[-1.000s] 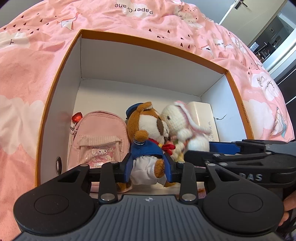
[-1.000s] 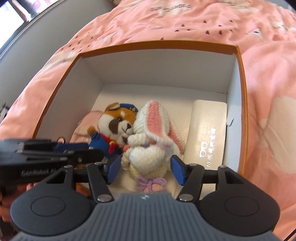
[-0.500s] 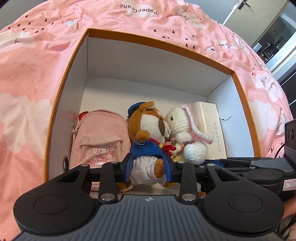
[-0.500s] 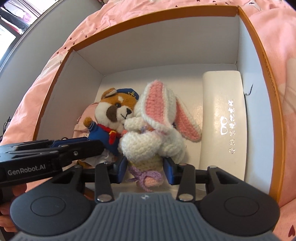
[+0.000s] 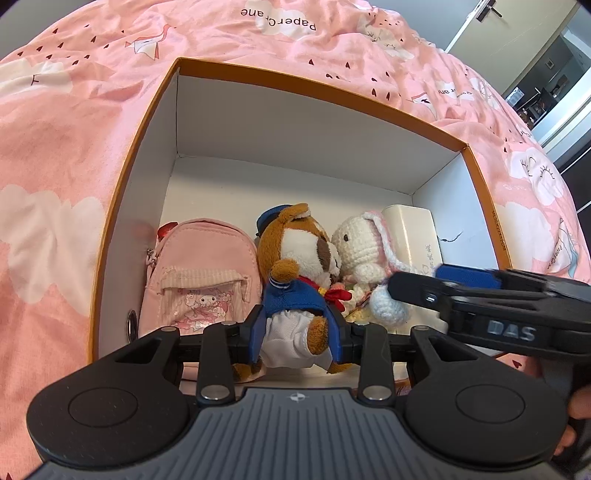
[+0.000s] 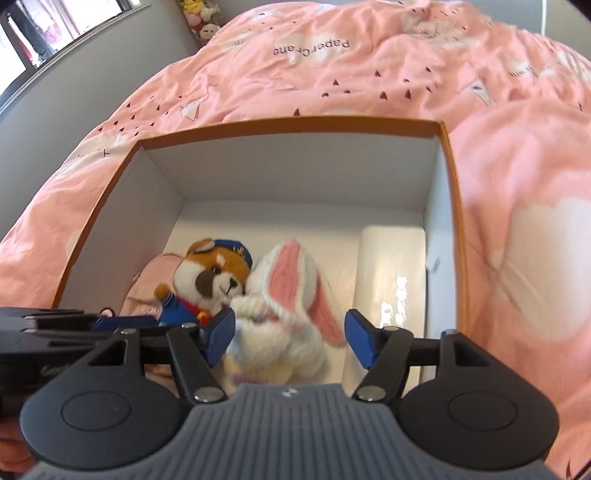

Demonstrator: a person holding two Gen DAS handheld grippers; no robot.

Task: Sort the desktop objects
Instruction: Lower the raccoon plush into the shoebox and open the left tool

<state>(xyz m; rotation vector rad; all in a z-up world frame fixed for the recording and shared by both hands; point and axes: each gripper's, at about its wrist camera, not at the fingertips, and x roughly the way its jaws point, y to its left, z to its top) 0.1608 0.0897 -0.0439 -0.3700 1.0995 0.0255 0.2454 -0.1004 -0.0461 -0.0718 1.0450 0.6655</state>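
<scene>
An orange-rimmed white box (image 5: 332, 122) (image 6: 295, 123) lies on a pink bedspread. Inside stand a pink mini backpack (image 5: 201, 273), a brown plush dog in a blue sailor suit (image 5: 295, 258) (image 6: 210, 280), a white crochet rabbit with pink ears (image 5: 364, 251) (image 6: 291, 295) and a white case (image 5: 413, 232) (image 6: 391, 280). My left gripper (image 5: 297, 336) is shut on the dog's lower body. My right gripper (image 6: 290, 338) is open, its blue pads (image 6: 221, 334) on either side of the rabbit and apart from it.
The pink bedspread (image 5: 62, 155) with a paper-crane print surrounds the box on all sides. The right gripper's body (image 5: 498, 314) crosses the left wrist view at the right. A doorway (image 5: 546, 77) shows far right; a window (image 6: 44, 33) far left.
My right gripper has opened and let go of the rabbit, and pulled back and up. The rabbit now rests in the box beside the dog. My left gripper still holds the dog.
</scene>
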